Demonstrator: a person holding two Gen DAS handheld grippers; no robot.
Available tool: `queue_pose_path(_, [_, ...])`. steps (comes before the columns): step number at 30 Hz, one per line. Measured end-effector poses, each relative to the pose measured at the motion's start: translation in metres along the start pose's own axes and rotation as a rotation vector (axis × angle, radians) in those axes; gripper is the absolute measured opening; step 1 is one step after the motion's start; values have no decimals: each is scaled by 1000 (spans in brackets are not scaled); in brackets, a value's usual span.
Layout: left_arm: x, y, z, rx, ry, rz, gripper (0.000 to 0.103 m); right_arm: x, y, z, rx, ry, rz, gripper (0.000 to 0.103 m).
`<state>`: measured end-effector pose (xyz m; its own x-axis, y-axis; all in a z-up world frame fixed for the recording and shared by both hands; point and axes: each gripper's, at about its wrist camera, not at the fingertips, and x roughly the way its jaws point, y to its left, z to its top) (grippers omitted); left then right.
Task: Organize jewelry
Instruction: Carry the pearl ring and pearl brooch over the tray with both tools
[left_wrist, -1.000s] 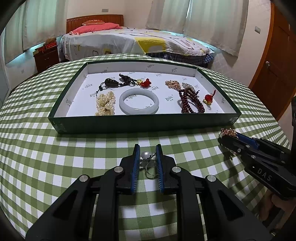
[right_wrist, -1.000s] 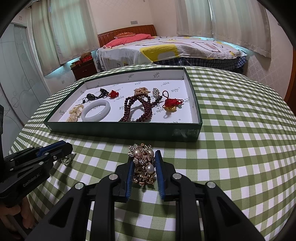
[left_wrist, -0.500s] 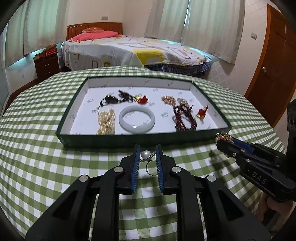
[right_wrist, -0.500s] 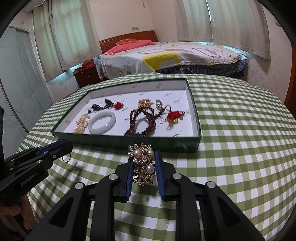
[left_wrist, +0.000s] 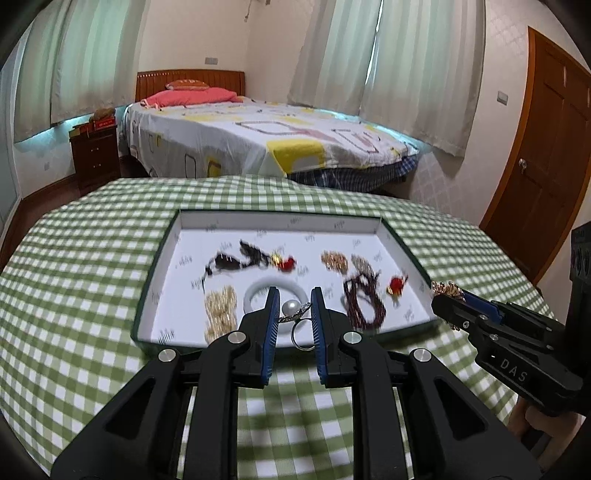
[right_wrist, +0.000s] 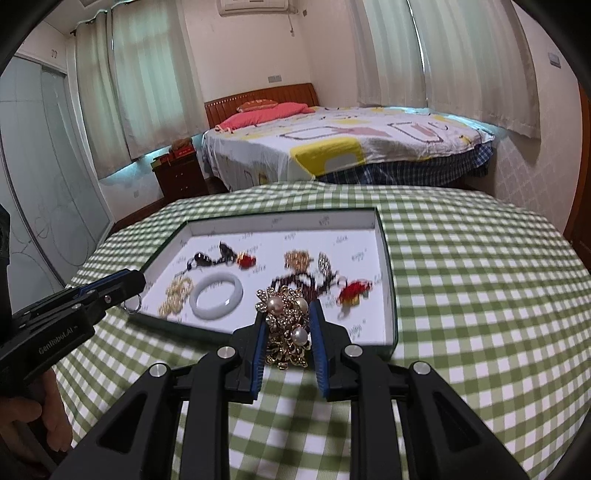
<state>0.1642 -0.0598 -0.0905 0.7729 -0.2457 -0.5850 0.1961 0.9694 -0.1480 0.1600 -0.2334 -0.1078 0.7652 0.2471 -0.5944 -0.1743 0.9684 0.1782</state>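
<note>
While both grippers hang over the checked tablecloth (left_wrist: 81, 295), I note the left gripper (left_wrist: 291, 314) clamped narrow on a pearl ring (left_wrist: 295, 314), and the right gripper (right_wrist: 286, 325) pinching a gold brooch (right_wrist: 286, 325) set with pearls. Both pieces sit at the near wall of the green tray (right_wrist: 389, 280), whose white floor holds a pale bangle (right_wrist: 216, 291), dark red beads (left_wrist: 364, 301), a gold chain (left_wrist: 219, 310) and red charms (right_wrist: 354, 290). Readable writing: "DAS" on the right gripper's side, "GenRobot.AI" on the left. Tray lining print is too blurred to read.
</note>
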Motion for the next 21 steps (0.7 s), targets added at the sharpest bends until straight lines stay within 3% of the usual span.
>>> queue_pose_path(13, [19,17,51,18,-88,30,17,18,-1,59,-38,-98,-20,23])
queue_pose_path(21, [56,36,75,12,-81,59,17,47,-7,79,-61,-109,-36,23])
